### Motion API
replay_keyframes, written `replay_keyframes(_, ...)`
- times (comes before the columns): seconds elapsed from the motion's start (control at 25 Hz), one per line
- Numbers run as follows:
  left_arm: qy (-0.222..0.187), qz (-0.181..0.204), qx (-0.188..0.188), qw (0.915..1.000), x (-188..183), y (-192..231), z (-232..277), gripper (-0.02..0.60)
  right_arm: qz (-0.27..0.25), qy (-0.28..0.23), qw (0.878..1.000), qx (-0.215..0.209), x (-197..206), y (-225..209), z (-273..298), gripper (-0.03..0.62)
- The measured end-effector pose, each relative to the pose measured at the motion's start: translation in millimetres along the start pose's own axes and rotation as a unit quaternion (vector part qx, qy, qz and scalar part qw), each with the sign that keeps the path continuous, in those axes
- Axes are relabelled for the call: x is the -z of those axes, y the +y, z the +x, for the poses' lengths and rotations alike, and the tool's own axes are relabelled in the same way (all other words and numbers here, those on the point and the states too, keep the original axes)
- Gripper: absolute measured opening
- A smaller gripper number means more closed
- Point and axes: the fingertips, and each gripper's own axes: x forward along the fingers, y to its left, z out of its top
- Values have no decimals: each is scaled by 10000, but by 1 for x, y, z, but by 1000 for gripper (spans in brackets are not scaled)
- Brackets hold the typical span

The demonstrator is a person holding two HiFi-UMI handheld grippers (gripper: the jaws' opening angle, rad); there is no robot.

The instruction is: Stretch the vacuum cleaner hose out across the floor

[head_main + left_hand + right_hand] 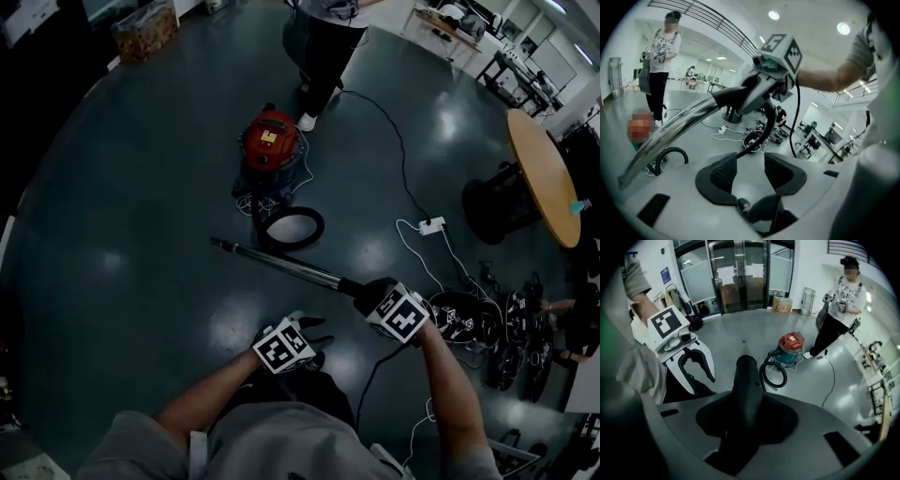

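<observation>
Clamping one metal wand by its black handle, the right gripper has its jaws tight on it. The left gripper holds its jaws apart, empty. One hose lies coiled at 12 o'clock, beside one red vacuum cleaner. Open floor spreads from 8 to 11 o'clock. One round desk and tangled cables crowd 2 to 4 o'clock.

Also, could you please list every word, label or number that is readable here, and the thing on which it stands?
No text can be read.
Too small to read: pale label on the red round vacuum cleaner.
Blurred: blue sign beside the glass doors.
Blurred: white paper sheets on those doors.
</observation>
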Motion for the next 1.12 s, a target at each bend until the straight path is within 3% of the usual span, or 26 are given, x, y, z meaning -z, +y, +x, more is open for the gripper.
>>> replay_keyframes(0.2, -775, -1012, -22, 9918, -14, 6, -15, 190, 977, -427, 9940, 231, 14, 34, -7, 123)
replay_keyframes(0.36, -987, -1991, 167, 9749, -12, -4, -16, 214, 1456, -628, 9865, 410, 39, 67, -17, 123)
replay_keyframes(0.4, -999, -2140, 214, 9715, -11, -10, -15, 261, 1589, -690, 9839, 435, 46, 76, -20, 123)
replay_keyframes(0.48, -974, -2260, 400, 9684, -9, -25, -12, 270, 1896, -827, 9771, 503, 58, 95, -25, 124)
replay_keyframes(0.6, -865, -2067, 651, 9724, -4, -51, -9, 270, 2407, -1005, 9635, 606, 71, 126, -29, 124)
replay_keyframes(0.72, -547, -1650, 960, 9801, 10, -77, -13, 270, 3089, -1249, 9403, 692, 78, 159, -34, 124)
replay_keyframes(0.92, 288, -976, 1564, 9824, 65, -102, -34, 270, 4297, -1717, 8815, 936, 76, 196, -35, 123)
replay_keyframes(1.12, 1274, 50, 2044, 9706, 141, -129, -68, 270, 5128, -1865, 8274, 1328, 82, 223, -29, 123)
